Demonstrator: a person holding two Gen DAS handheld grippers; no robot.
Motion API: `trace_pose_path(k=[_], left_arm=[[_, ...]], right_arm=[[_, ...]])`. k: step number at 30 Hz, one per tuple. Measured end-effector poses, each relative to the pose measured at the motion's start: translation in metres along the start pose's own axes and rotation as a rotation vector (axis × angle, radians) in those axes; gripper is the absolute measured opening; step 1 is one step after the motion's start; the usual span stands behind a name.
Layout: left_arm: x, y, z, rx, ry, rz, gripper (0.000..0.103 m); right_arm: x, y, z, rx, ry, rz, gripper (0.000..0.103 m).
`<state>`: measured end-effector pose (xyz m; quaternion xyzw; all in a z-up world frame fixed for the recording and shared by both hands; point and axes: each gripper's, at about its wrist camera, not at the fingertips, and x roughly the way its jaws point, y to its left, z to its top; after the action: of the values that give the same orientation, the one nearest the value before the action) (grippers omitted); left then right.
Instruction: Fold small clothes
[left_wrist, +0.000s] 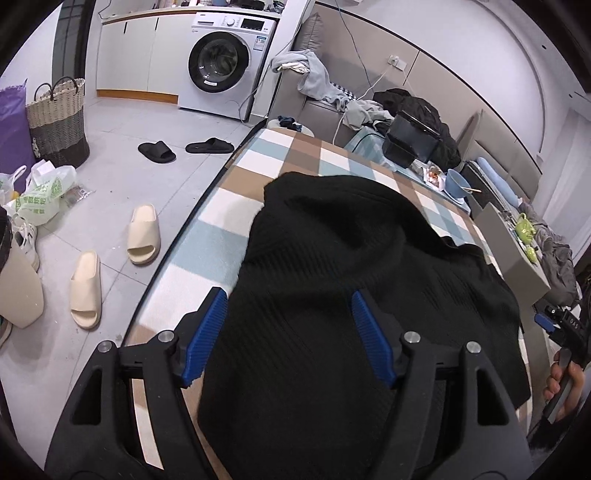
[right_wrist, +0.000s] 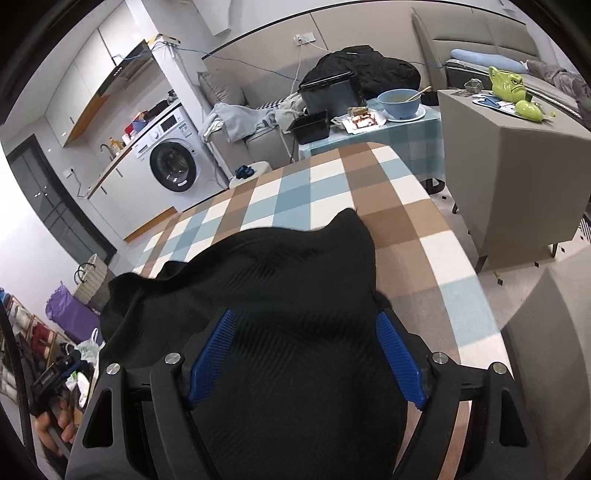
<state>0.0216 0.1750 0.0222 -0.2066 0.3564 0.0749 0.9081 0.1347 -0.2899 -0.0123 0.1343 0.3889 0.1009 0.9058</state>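
The left gripper (left_wrist: 288, 314) has its blue pads spread wide, with the black ribbed garment (left_wrist: 351, 295) lying between and under them, nothing pinched. The right gripper (right_wrist: 306, 336) stands just as wide apart over the same cloth (right_wrist: 280, 288), which is rumpled on the checked blanket (right_wrist: 332, 184) covering the table. Only the left view shows the cream slippers (left_wrist: 114, 258) and black slippers (left_wrist: 184, 147) on the floor. Only the right view shows the green mug (right_wrist: 506, 83) on the grey cabinet. Both show the washing machine (left_wrist: 225, 62) far back
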Motion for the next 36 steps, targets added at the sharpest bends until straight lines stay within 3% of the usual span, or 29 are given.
trace_pose_path(k=[13, 19, 27, 30, 36], left_arm=[[-0.043, 0.012, -0.069, -0.067, 0.097, -0.003, 0.068], [-0.048, 0.018, -0.089, -0.112, 0.167, -0.033, 0.068], [-0.052, 0.014, -0.111, -0.171, 0.244, -0.096, 0.068], [-0.046, 0.005, -0.117, -0.155, 0.237, -0.088, 0.068], [-0.031, 0.003, -0.113, -0.233, 0.171, -0.088, 0.068]], right_arm=[[0.011, 0.040, -0.074, -0.005, 0.151, 0.192, 0.083], [0.015, 0.058, -0.106, -0.024, 0.173, 0.198, 0.083], [0.012, 0.072, -0.110, -0.071, 0.159, 0.218, 0.085], [0.014, 0.072, -0.110, -0.078, 0.162, 0.224, 0.085], [0.020, 0.069, -0.108, -0.070, 0.173, 0.216, 0.085]])
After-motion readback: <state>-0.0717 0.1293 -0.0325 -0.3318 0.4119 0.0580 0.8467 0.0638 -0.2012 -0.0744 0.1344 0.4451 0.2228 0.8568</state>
